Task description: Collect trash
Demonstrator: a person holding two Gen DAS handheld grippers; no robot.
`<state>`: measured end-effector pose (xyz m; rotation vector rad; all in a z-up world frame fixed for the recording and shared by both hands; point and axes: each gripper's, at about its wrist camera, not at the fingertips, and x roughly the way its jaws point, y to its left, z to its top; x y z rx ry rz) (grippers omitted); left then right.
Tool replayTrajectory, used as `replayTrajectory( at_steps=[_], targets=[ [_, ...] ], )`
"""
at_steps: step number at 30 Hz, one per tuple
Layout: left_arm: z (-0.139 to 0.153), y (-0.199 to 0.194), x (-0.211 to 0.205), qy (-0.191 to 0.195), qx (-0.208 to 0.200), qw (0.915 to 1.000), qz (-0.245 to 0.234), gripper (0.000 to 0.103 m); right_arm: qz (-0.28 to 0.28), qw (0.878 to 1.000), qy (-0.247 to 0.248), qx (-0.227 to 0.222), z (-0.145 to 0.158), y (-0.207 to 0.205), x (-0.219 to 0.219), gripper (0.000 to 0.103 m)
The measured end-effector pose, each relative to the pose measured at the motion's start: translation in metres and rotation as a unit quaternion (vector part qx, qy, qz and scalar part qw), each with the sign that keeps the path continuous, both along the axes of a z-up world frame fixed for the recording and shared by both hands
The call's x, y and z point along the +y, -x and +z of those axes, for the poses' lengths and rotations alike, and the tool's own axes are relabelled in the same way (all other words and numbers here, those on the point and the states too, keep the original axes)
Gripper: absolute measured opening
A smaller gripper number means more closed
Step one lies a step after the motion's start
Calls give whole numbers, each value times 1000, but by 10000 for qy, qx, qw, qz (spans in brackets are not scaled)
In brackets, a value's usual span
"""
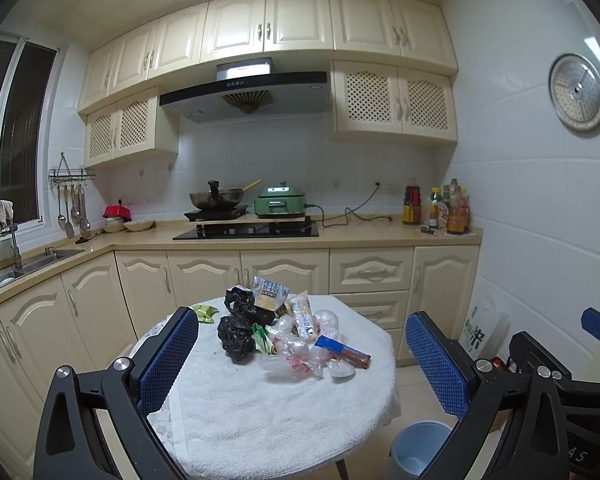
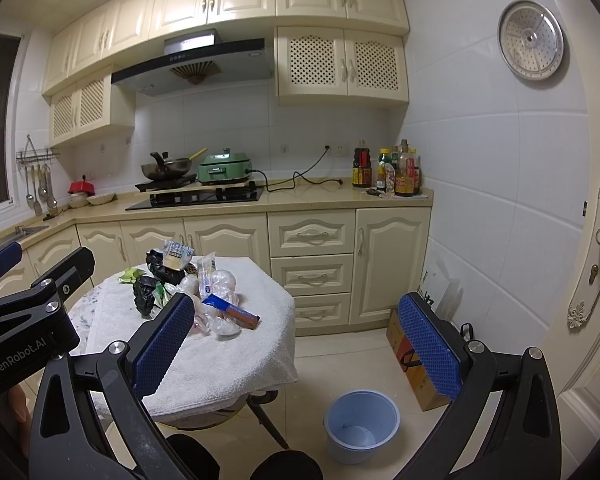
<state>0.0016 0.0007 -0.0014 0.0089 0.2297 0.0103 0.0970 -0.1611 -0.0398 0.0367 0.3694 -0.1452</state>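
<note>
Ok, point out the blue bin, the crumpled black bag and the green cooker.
blue bin (image 2: 362,420), right wrist view, inner wall.
crumpled black bag (image 1: 236,336), left wrist view, middle of the wad.
green cooker (image 1: 281,200), left wrist view, front of its body.

Beige stone countertop (image 2: 300,198) as landmark: black glass hob (image 2: 196,199) set into it, dark metal wok (image 2: 166,168) and green electric cooker (image 2: 225,168) above the hob, cluster of sauce bottles (image 2: 388,172) at its right end, red lidded pot (image 2: 82,188) toward its left. Round perforated steel lid (image 2: 531,40) hangs on the right wall, well above.
</note>
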Motion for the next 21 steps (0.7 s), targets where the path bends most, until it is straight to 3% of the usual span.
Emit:
replayTrajectory(
  at_steps=[10,16,21],
  targets=[
    [-4,-6,2,44,13,9999,-97,102,-39,9999,-9,93,-6,-7,-1,103],
    [-21,-36,26,52,276,9996,40,102,9,9993,-82,367,-29,-32,-1,103],
    [-39,-82,55,156,768,9969,73,102,216,9969,-111,749,-54,-70,5,103]
  ],
)
